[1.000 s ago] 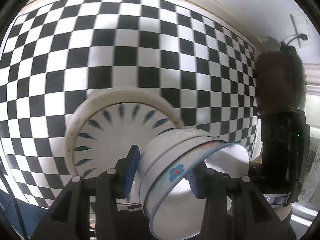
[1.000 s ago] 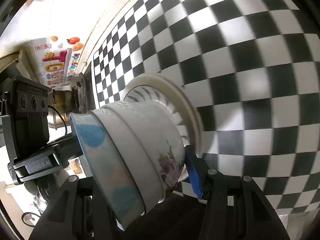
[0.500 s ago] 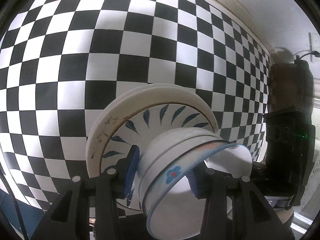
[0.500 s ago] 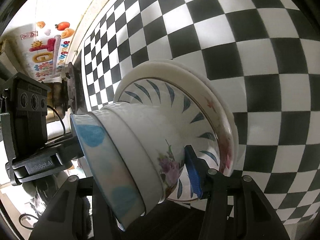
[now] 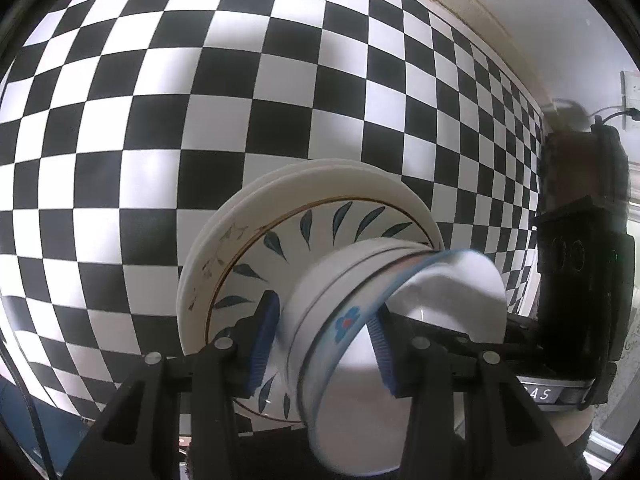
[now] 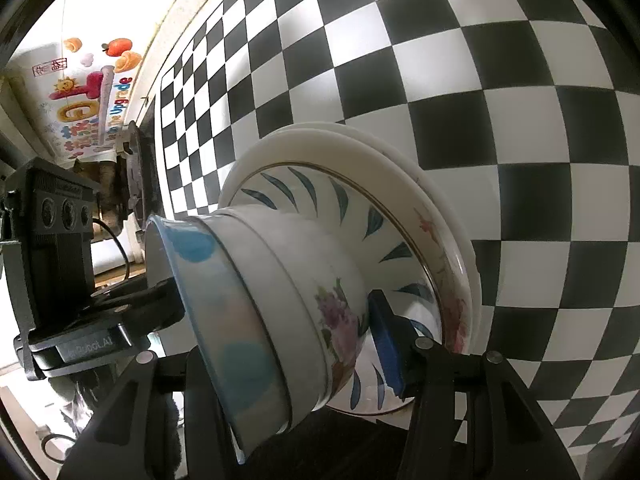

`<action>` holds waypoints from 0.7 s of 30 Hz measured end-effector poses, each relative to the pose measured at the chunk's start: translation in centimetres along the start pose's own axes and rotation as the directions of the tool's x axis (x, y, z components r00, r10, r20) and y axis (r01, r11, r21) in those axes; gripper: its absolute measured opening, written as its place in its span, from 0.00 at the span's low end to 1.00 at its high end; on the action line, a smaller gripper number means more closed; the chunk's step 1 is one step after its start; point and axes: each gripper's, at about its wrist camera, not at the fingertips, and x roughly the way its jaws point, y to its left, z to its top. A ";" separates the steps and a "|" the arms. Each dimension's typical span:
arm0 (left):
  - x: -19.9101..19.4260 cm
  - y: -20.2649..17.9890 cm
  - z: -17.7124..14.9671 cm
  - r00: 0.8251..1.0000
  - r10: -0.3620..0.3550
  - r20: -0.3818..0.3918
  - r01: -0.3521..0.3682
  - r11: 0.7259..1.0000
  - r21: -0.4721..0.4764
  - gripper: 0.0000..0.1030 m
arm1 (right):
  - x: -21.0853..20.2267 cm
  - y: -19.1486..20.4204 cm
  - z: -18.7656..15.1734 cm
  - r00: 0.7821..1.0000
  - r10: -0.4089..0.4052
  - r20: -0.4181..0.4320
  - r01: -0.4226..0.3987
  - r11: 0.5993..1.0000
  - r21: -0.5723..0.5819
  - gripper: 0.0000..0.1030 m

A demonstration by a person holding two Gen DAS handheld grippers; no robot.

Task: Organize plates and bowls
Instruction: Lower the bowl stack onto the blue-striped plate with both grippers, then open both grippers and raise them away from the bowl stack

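we see three nested bowls [image 5: 360, 304] clamped from both sides: our left gripper [image 5: 320, 344] and our right gripper [image 6: 280, 344] each close narrowly over the bowl walls. the bowls sit just above three stacked plates [image 6: 360, 176] on a checkered cloth [image 5: 160, 80].

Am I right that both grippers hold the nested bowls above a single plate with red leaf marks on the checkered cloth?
Not quite: the leaf marks on the top plate are blue, not red, as both wrist views show. The rest stands: the left gripper and right gripper hold the nested bowls over the checkered cloth.
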 end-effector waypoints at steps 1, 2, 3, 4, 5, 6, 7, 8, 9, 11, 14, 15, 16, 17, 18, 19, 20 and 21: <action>-0.2 -0.1 -0.3 1.000 0.013 0.011 -0.013 1.000 -0.003 0.39 | 0.0 0.2 -0.1 1.000 -0.016 0.002 0.016 1.000 -0.005 0.51; -0.4 -0.1 -0.5 0.999 0.032 0.023 -0.032 0.999 -0.002 0.39 | -0.1 0.3 -0.1 1.000 -0.025 0.005 0.025 1.000 -0.008 0.51; -0.7 -0.1 -0.7 0.998 0.049 0.038 -0.048 0.999 -0.002 0.39 | -0.3 0.4 -0.2 0.999 -0.038 0.008 0.038 0.999 -0.016 0.51; -1.0 0.0 -1.0 0.996 0.064 0.055 -0.064 0.998 -0.005 0.39 | -0.6 0.7 -0.4 0.999 -0.050 0.014 0.050 0.998 -0.024 0.51; -1.4 0.0 -1.4 0.994 0.082 0.074 -0.081 0.997 -0.009 0.39 | -0.9 0.9 -0.6 0.997 -0.071 0.022 0.072 0.997 -0.034 0.51; -1.8 0.0 -1.7 0.991 0.098 0.090 -0.097 0.995 -0.009 0.39 | -1.2 1.1 -0.8 0.996 -0.088 0.030 0.089 0.995 -0.044 0.51; -2.2 0.0 -2.2 0.987 0.116 0.112 -0.116 0.993 -0.007 0.39 | -1.7 1.5 -1.1 0.993 -0.112 0.044 0.114 0.992 -0.057 0.51; -2.9 -0.2 -2.7 0.979 0.143 0.142 -0.144 0.990 -0.003 0.40 | -2.2 1.9 -1.6 0.988 -0.143 0.061 0.147 0.987 -0.071 0.51; -3.5 -0.3 -3.2 0.971 0.170 0.169 -0.173 0.985 0.001 0.40 | -2.6 2.3 -2.0 0.982 -0.170 0.075 0.177 0.981 -0.084 0.52; -4.9 -0.8 -4.4 0.947 0.213 0.238 -0.225 0.974 0.023 0.42 | -3.4 3.2 -2.9 0.970 -0.217 0.111 0.229 0.967 -0.108 0.58; -6.4 -1.4 -6.4 0.909 0.263 0.322 -0.295 0.954 0.055 0.42 | -4.8 4.8 -4.9 0.933 -0.301 0.198 0.331 0.933 -0.140 0.75; -7.0 -1.6 -7.2 0.894 0.277 0.351 -0.319 0.945 0.068 0.42 | -5.4 5.2 -5.8 0.916 -0.324 0.236 0.361 0.923 -0.135 0.76; -7.3 -1.6 -7.6 0.886 0.283 0.367 -0.332 0.940 0.075 0.42 | -5.8 5.5 -6.4 0.904 -0.339 0.262 0.381 0.916 -0.129 0.76; -7.8 -1.7 -8.4 0.870 0.295 0.396 -0.356 0.930 0.089 0.42 | -6.4 6.0 -7.5 0.884 -0.358 0.301 0.407 0.906 -0.117 0.76; -8.4 -1.8 -9.2 0.852 0.306 0.426 -0.380 0.920 0.098 0.42 | -7.0 6.5 -8.5 0.865 -0.367 0.342 0.424 0.899 -0.106 0.77; -8.8 -1.7 -9.6 0.843 0.309 0.440 -0.389 0.916 0.103 0.44 | -7.3 6.9 -9.4 0.849 -0.376 0.371 0.438 0.894 -0.097 0.78; -9.4 -1.6 -10.3 0.833 0.304 0.463 -0.393 0.913 0.107 0.48 | -7.8 7.4 -10.4 0.829 -0.389 0.401 0.457 0.886 -0.085 0.79; -10.0 -1.5 -10.9 0.825 0.297 0.480 -0.393 0.913 0.110 0.51 | -8.2 8.1 -11.7 0.801 -0.404 0.441 0.480 0.874 -0.071 0.82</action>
